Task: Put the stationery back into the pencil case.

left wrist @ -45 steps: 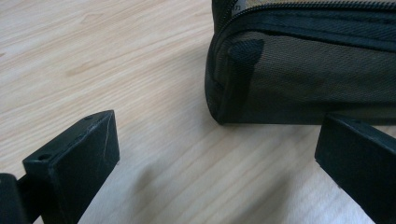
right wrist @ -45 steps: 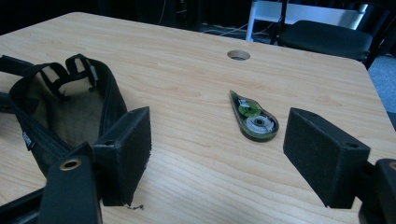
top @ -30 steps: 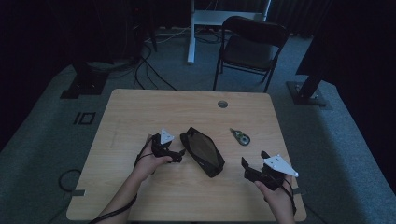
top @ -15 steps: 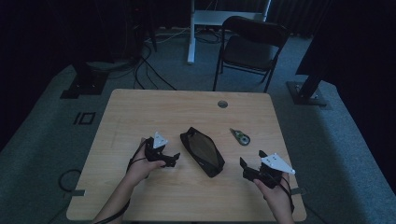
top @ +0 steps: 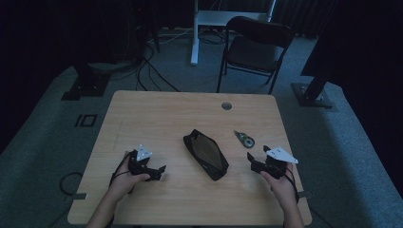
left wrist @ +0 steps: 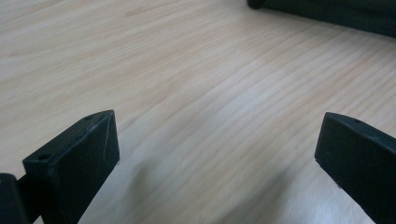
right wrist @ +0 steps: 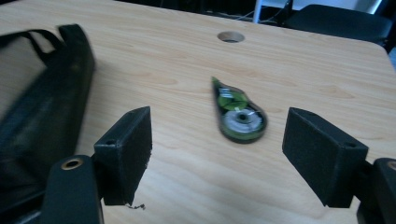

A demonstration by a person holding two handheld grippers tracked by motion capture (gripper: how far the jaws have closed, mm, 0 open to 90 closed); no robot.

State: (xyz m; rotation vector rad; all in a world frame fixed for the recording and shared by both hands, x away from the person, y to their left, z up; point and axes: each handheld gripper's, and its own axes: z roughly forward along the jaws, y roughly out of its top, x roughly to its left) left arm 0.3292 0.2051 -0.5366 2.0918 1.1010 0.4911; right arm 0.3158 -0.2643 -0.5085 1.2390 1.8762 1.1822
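A black zip pouch [top: 206,154] lies slantwise in the middle of the wooden table [top: 157,114]. To its right rests a green and black correction tape dispenser [top: 244,139]. My left gripper [top: 159,171] is open just above the wood, left of the pouch and apart from it. In the left gripper view its jaws [left wrist: 217,135] frame bare wood, with the pouch's edge [left wrist: 327,11] at the top right. My right gripper [top: 252,161] is open near the front right, behind the dispenser. The right gripper view puts the dispenser [right wrist: 238,116] beyond the open jaws [right wrist: 219,123] and the pouch [right wrist: 42,107] at the left.
A round cable hole [top: 226,105] sits near the table's far edge. A black folding chair [top: 256,47] stands behind the table, beside a white desk leg [top: 195,33]. Cables and stand bases lie on the grey floor at the left and right.
My left gripper has drawn back from the pouch, moving left and toward the near edge. The right gripper has edged slightly forward toward the dispenser.
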